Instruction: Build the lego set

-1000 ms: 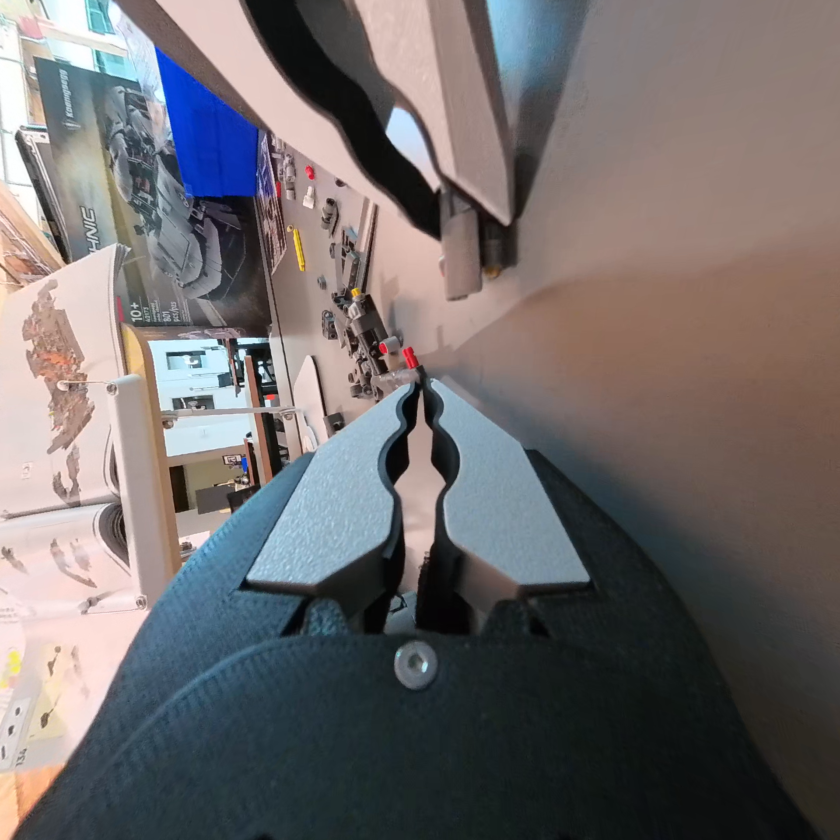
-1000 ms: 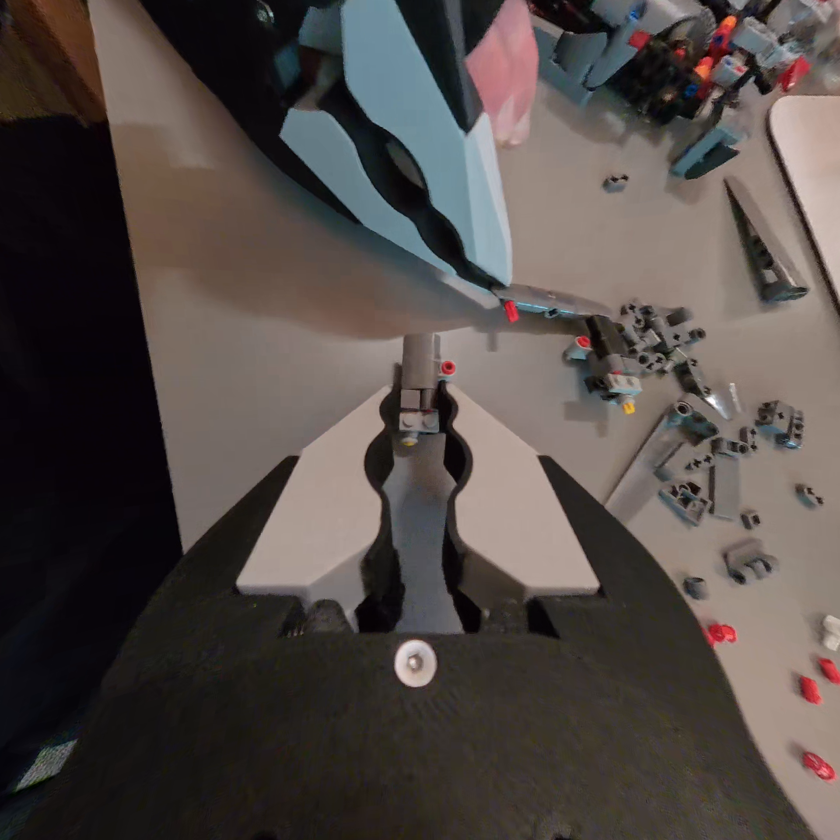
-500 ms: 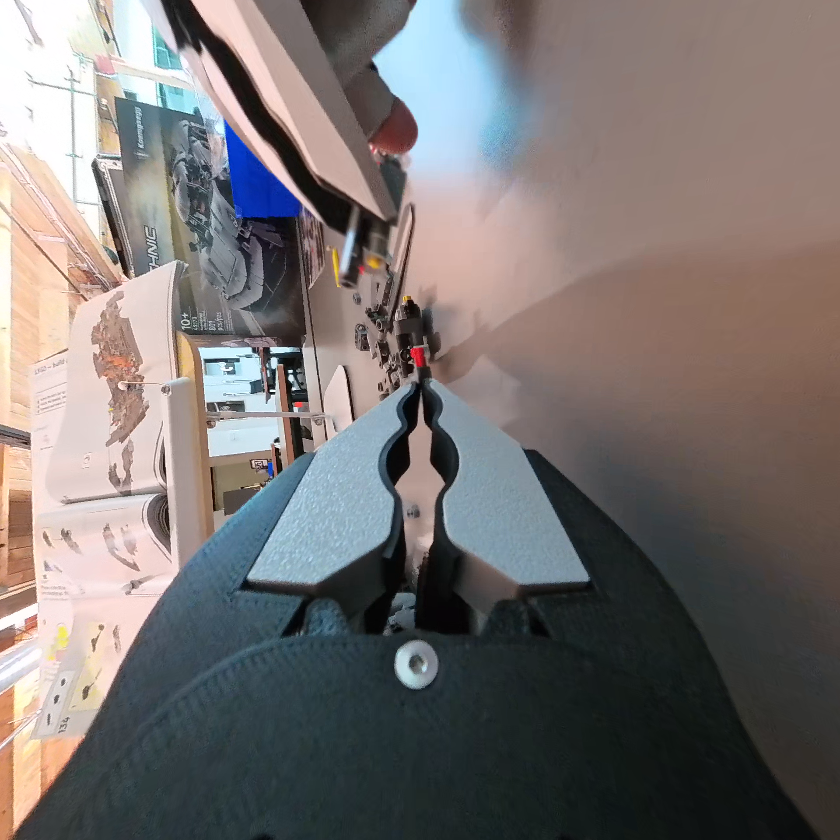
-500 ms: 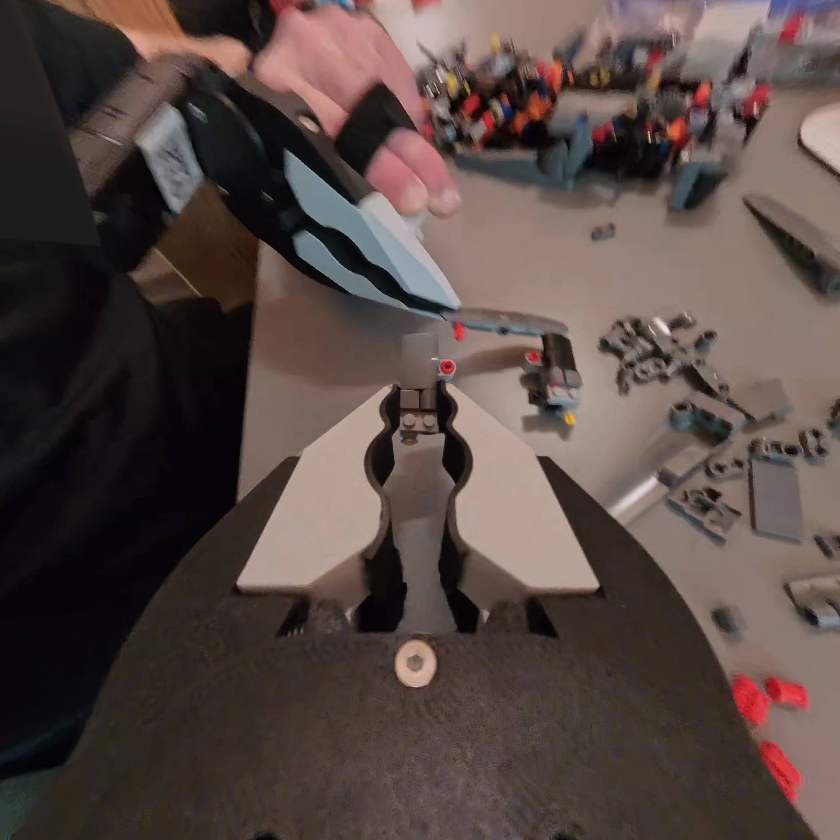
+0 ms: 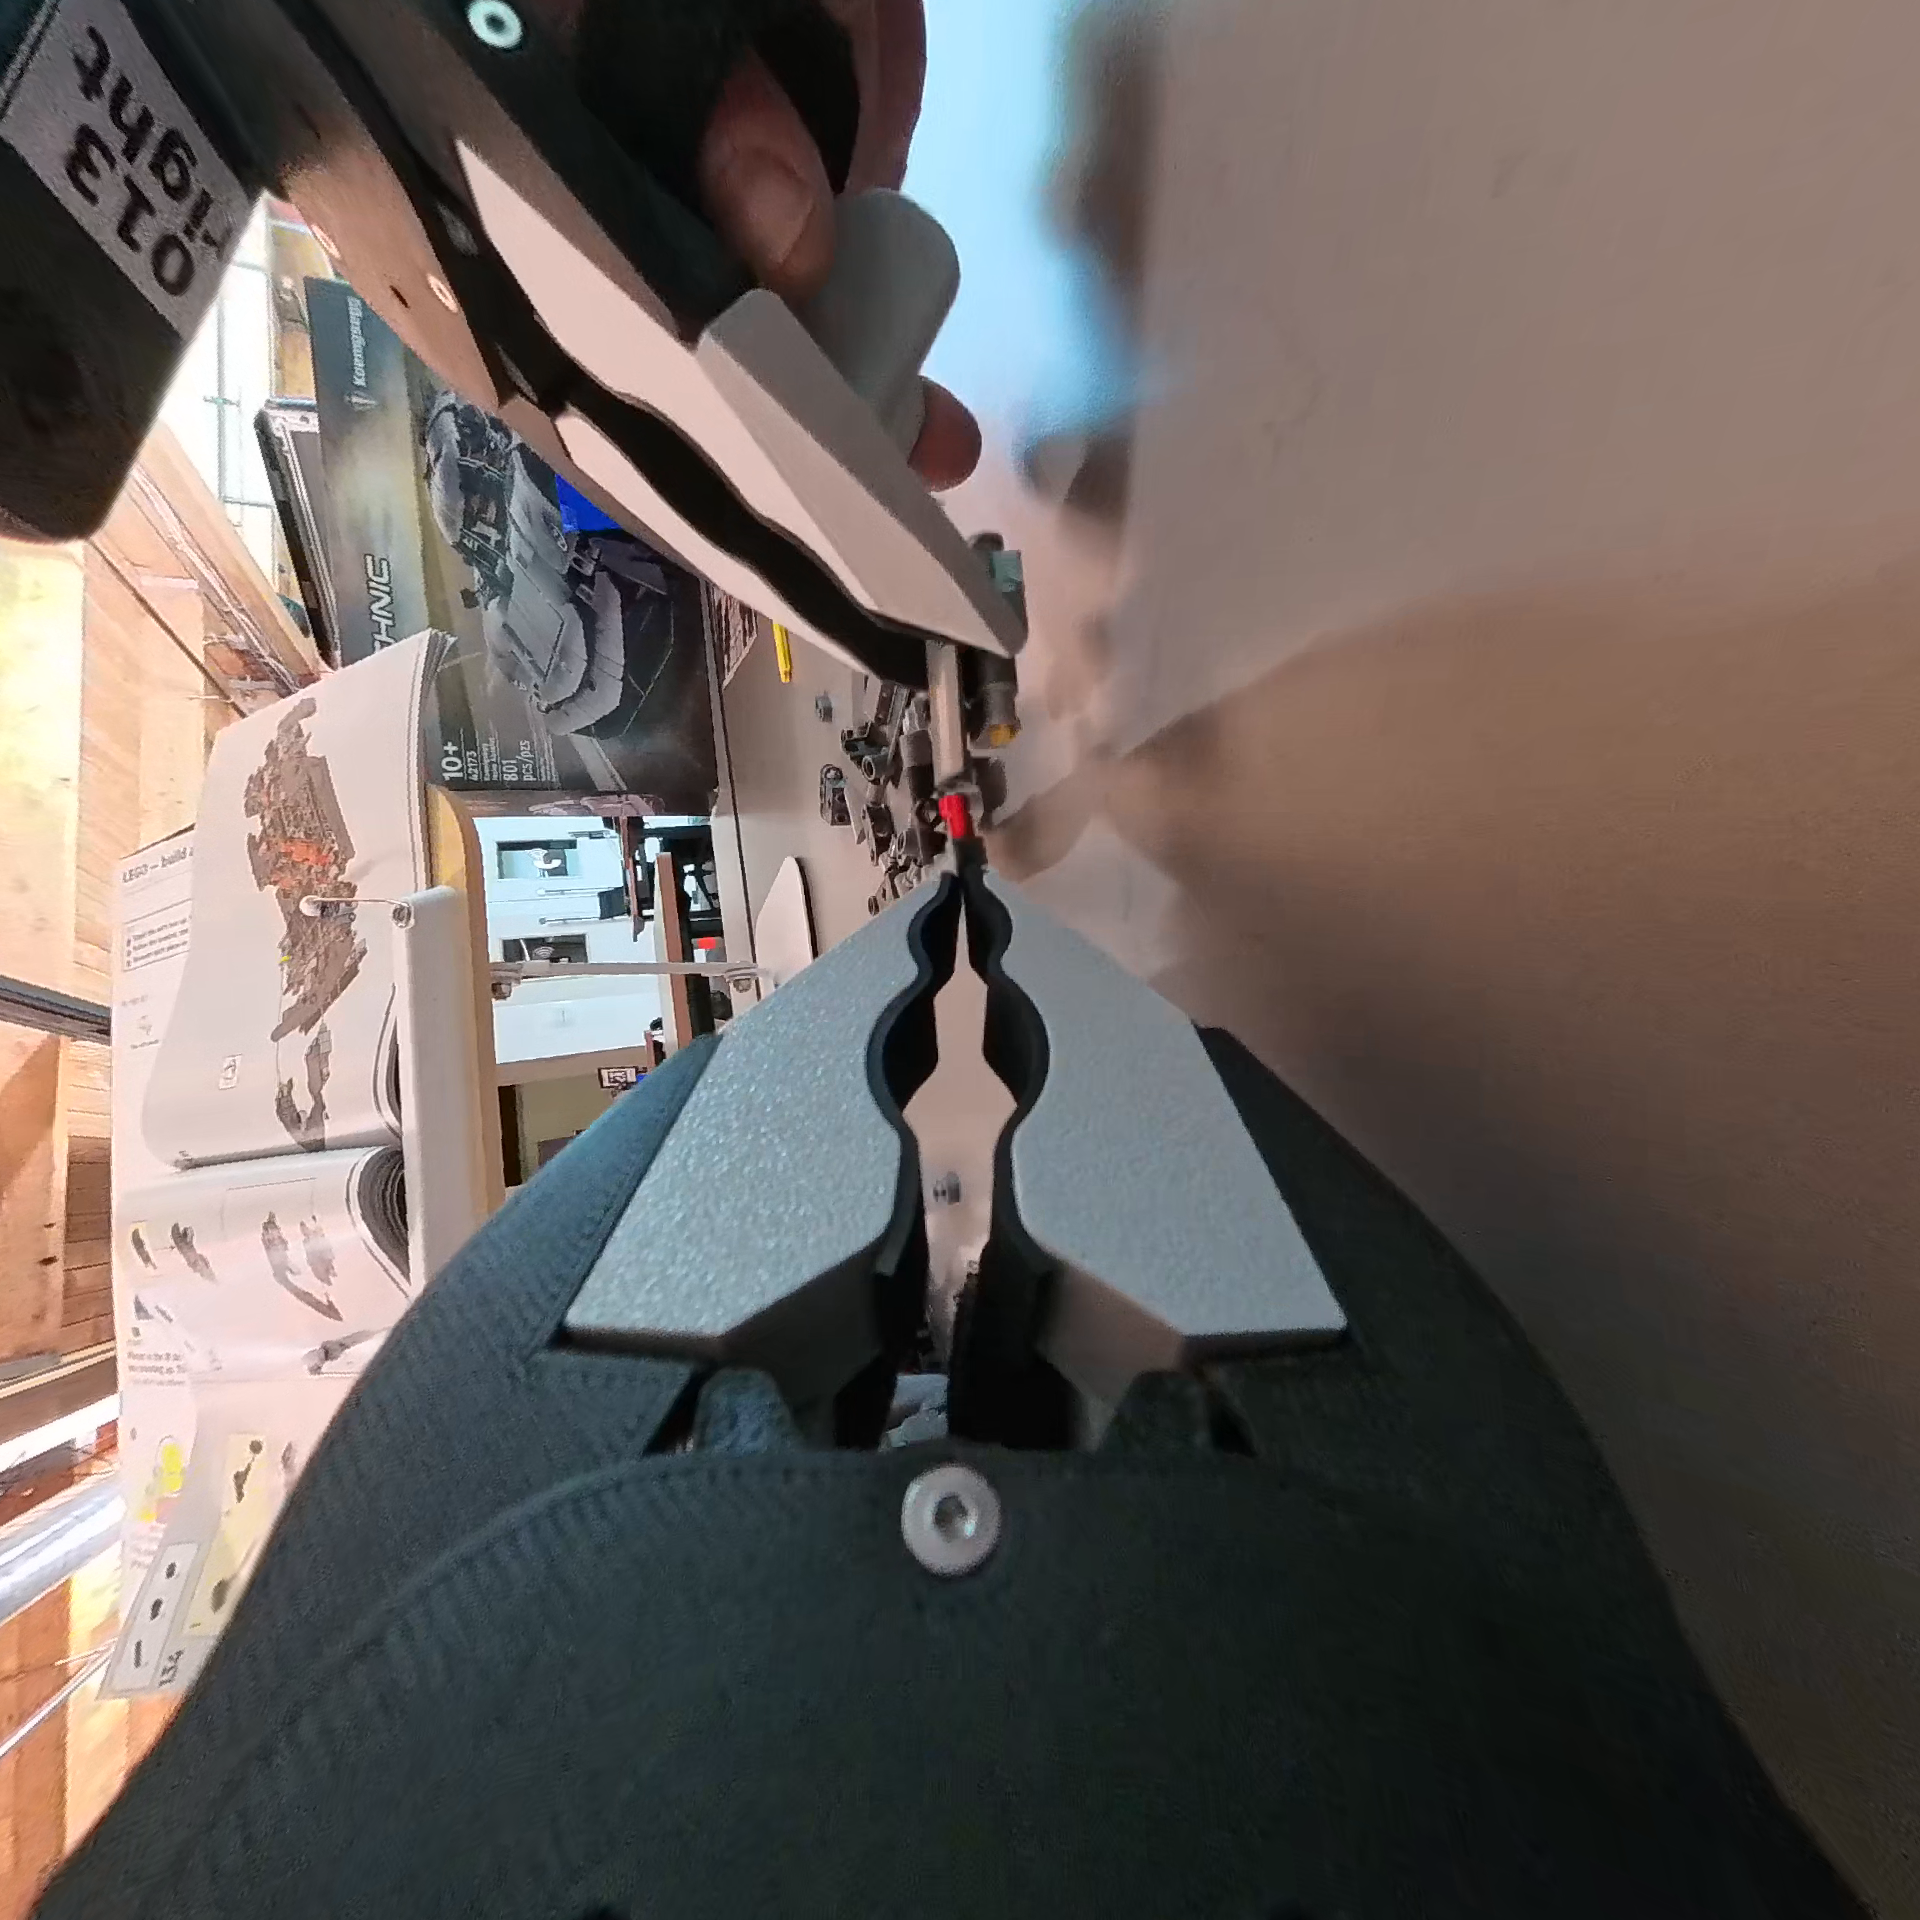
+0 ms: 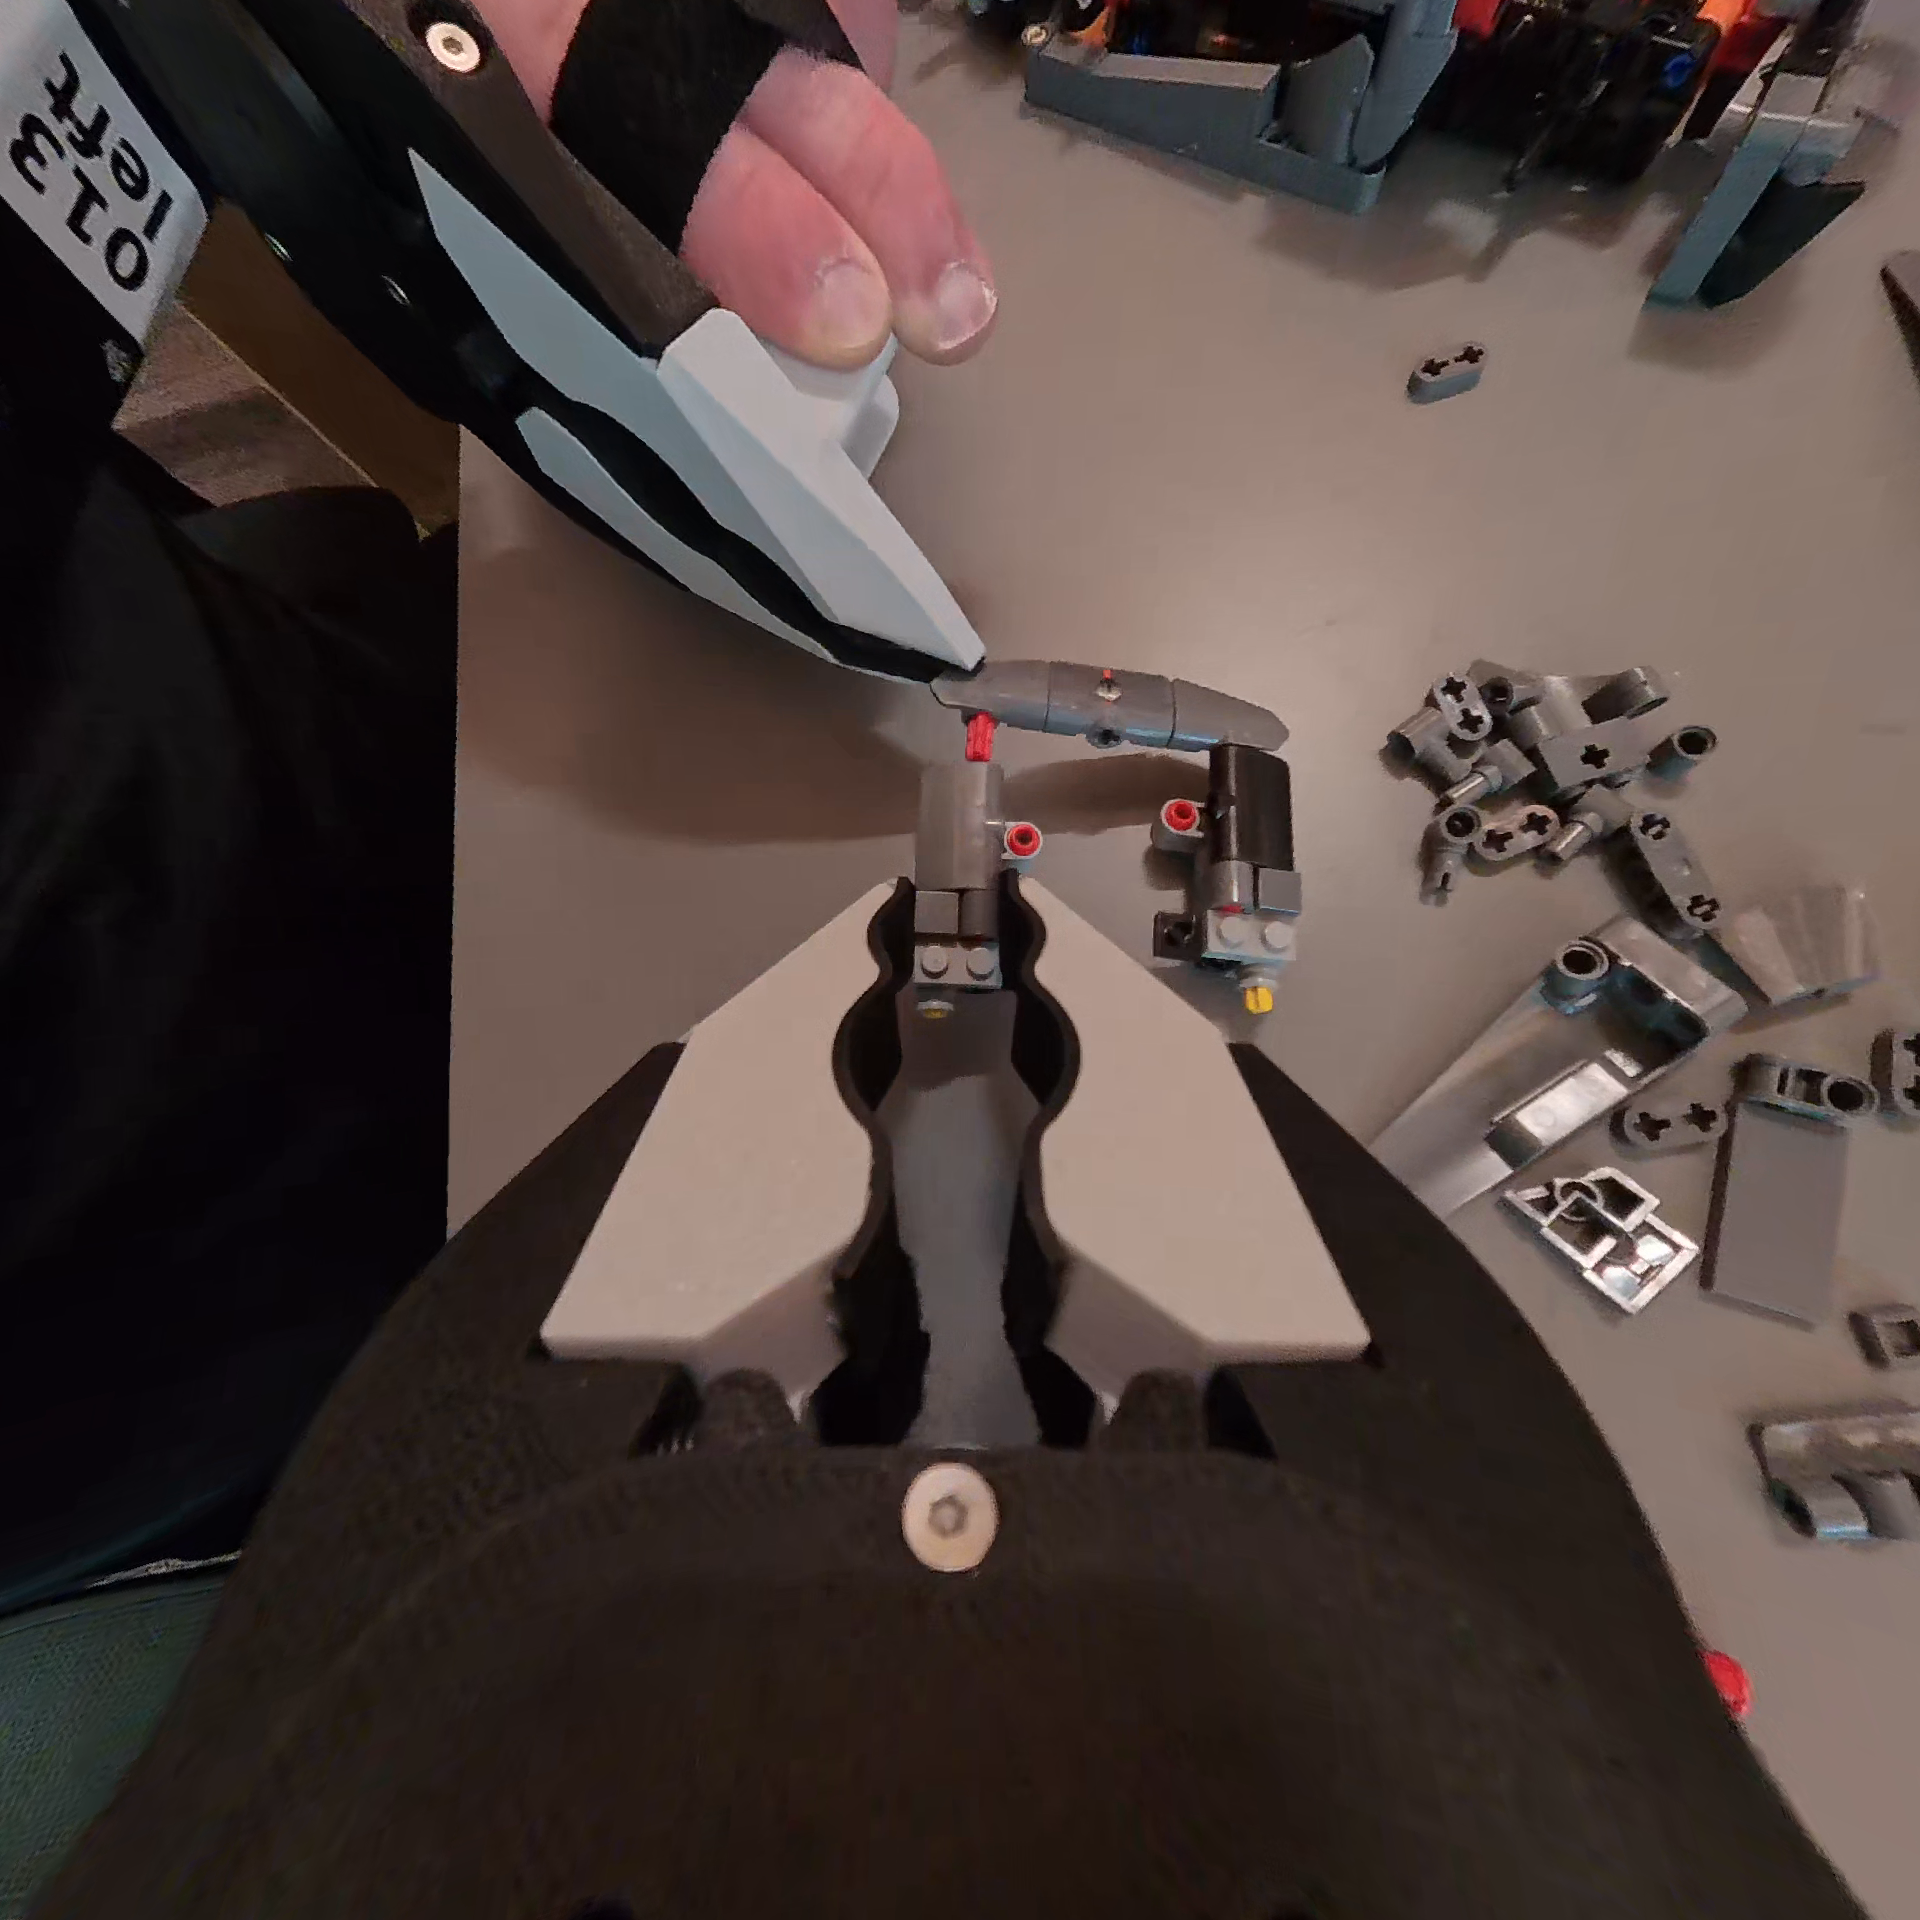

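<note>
The right gripper (image 6: 958,914) has its fingers (image 6: 1132,1091) closed on a small grey brick stack (image 6: 958,862). The pads press on both sides of its low end. The stack sticks out toward 12 o'clock, w/ a red peg (image 6: 1023,837) on its side at 3 o'clock and a tiny yellow bit under it.

The left gripper (image 6: 961,665) comes in from 10 o'clock, w/ a hand (image 6: 831,239) on it. Its fingers (image 6: 873,582) are pinched shut on the thin tip of a long grey pointed piece (image 6: 1112,704). A red pin (image 6: 978,736) hangs under that piece, just above the top of the stack. In the left wrist view the same red pin (image 5: 954,816) sits right past the closed tips of the left gripper (image 5: 961,883).

Handling, my guess: all hard plastic, very light, stiff. It won't squash, but it's smooth, so it can slip or twist in a pinch. Pegs pop off if pushed sideways. Best hold is on flat sides, low on the stack, like now. The long piece is held only by its tip, so it may swing.

A second brick stack (image 6: 1242,862) w/ a black part stands on the bench (image 6: 1195,499) at 3 o'clock of the held one. Loose grey parts (image 6: 1538,769) lie further that way.

Writing: each gripper has a white label (image 6: 73,208) w/ black marks. A dark toy box (image 5: 499,582) w/ a car pic and print stands at 10 o'clock in the left view, and an open picture booklet (image 5: 291,935) sits at 9 o'clock. I don't copy the words.
</note>
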Motion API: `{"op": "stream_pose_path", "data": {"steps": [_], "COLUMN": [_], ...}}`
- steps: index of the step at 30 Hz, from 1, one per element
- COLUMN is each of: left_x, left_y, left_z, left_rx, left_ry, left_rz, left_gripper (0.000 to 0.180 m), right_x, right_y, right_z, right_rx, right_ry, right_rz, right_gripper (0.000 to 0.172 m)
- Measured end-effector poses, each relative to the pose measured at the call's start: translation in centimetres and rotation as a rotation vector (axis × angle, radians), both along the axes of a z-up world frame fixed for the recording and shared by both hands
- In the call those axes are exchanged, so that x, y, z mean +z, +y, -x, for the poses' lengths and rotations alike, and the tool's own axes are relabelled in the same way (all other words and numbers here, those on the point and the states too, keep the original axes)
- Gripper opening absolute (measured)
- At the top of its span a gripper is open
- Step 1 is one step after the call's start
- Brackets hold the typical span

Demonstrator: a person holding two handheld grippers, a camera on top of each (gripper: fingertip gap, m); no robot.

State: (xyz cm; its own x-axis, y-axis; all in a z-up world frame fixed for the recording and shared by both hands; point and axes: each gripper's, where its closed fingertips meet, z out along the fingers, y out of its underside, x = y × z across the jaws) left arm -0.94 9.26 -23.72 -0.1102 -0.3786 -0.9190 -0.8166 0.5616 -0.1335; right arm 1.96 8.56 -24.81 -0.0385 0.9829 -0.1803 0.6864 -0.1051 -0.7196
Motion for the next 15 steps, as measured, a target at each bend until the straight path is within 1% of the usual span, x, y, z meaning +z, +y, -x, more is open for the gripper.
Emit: {"op": "stream_pose_path", "data": {"steps": [15], "left_x": [-0.09], "left_y": [0.1], "left_z": [0.0], "left_rx": [0.007], "left_ry": [0.011], "left_rz": [-0.019], "left_gripper": [0.0], "right_x": [-0.08], "right_y": [-0.06], "right_z": [0.3], "right_rx": [-0.006], "right_ry": [0.024], "right_rz": [0.011], "right_gripper": [0.013]}}
